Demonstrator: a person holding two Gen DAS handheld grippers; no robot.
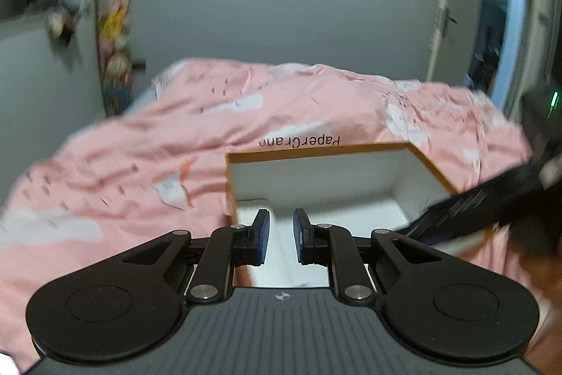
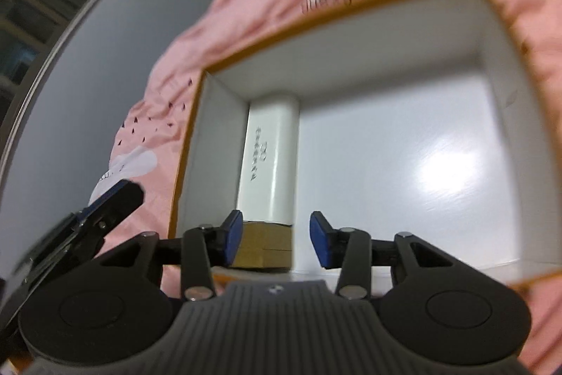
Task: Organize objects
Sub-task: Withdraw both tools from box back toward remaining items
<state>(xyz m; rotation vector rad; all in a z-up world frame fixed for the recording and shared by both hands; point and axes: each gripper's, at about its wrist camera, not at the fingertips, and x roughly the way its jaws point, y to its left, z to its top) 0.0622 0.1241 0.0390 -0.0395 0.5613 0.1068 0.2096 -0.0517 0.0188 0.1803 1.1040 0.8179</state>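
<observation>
A white cardboard box with an orange-brown rim (image 2: 316, 23) lies open on a pink bedspread; it also shows in the left wrist view (image 1: 316, 152). Inside, a white tube with a gold cap (image 2: 272, 160) lies along the box's left wall. My right gripper (image 2: 276, 239) is open over the box's near edge; the gold cap sits between its blue pads, not touched by them. My left gripper (image 1: 281, 236) is open and empty above the box's near left corner. The right gripper's black body (image 1: 474, 209) crosses the box's right side in the left wrist view.
The pink bedspread (image 1: 140, 146) covers the bed all around the box. A skateboard (image 1: 114, 34) leans on the grey wall at the back left. An open door (image 1: 505, 23) is at the back right. The left gripper's fingers (image 2: 105, 209) show left of the box.
</observation>
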